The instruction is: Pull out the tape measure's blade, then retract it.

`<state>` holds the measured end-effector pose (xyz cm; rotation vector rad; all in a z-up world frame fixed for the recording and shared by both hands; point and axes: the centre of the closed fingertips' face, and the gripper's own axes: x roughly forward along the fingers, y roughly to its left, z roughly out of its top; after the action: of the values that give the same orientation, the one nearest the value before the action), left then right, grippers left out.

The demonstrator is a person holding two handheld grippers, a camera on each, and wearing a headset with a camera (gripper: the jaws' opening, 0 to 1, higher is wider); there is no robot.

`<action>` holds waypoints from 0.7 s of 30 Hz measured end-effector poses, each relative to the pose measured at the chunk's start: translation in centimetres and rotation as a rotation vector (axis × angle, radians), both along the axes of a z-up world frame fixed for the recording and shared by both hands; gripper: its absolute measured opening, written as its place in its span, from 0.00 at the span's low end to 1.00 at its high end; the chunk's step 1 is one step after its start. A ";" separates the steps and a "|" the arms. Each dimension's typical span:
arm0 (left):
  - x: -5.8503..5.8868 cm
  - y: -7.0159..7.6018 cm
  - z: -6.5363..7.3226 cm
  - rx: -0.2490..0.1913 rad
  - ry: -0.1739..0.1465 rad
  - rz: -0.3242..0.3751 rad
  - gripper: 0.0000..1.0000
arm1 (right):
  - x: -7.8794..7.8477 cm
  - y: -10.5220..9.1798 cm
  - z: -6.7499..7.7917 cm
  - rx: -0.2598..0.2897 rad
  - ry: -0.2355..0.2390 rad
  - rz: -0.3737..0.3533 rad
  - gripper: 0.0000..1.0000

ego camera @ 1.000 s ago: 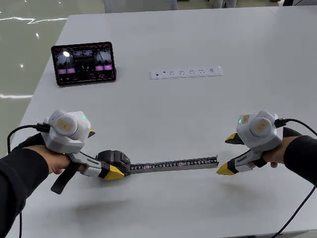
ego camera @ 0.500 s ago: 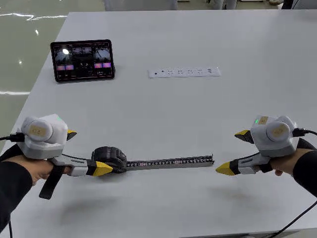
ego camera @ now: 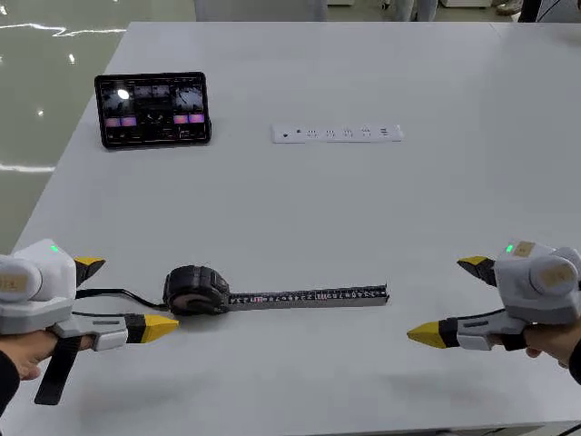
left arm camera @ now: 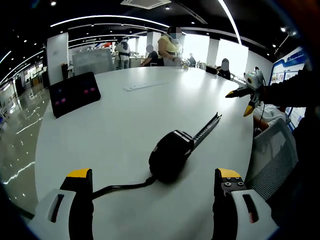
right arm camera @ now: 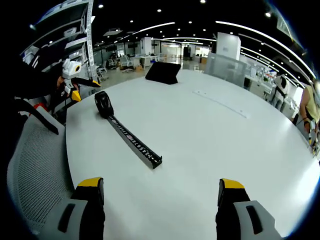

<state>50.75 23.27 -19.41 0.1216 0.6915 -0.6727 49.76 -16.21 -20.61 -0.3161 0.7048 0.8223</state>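
White table, glossy floor, ceiling strip lights.

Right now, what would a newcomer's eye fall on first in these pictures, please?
The black tape measure lying near the front edge of the table, its blade pulled out to the right. The open left tongs and right tongs flank it, touching nothing. Farther back, a lit tablet stands at the left.

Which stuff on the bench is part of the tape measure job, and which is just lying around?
Job: black round tape measure, its extended metal blade, left gripper and right gripper, both open and clear of it.

Lying about: black tablet with a lit screen, flat white power strip, both farther back.
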 end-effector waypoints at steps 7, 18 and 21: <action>-0.9 1.2 0.6 0.007 -0.055 0.012 0.99 | -1.7 -1.4 -0.2 -0.011 -0.008 -0.011 0.99; -2.4 2.2 0.2 0.048 -0.077 0.009 0.99 | -3.0 -4.2 0.7 -0.010 -0.041 -0.021 0.99; -2.6 2.5 0.4 0.051 -0.096 0.013 0.99 | -3.6 -4.7 0.5 -0.029 -0.028 -0.028 0.99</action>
<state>48.14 25.81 -19.05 0.1950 0.6171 -0.6334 46.18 -20.87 -20.14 -0.3428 0.6943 0.7802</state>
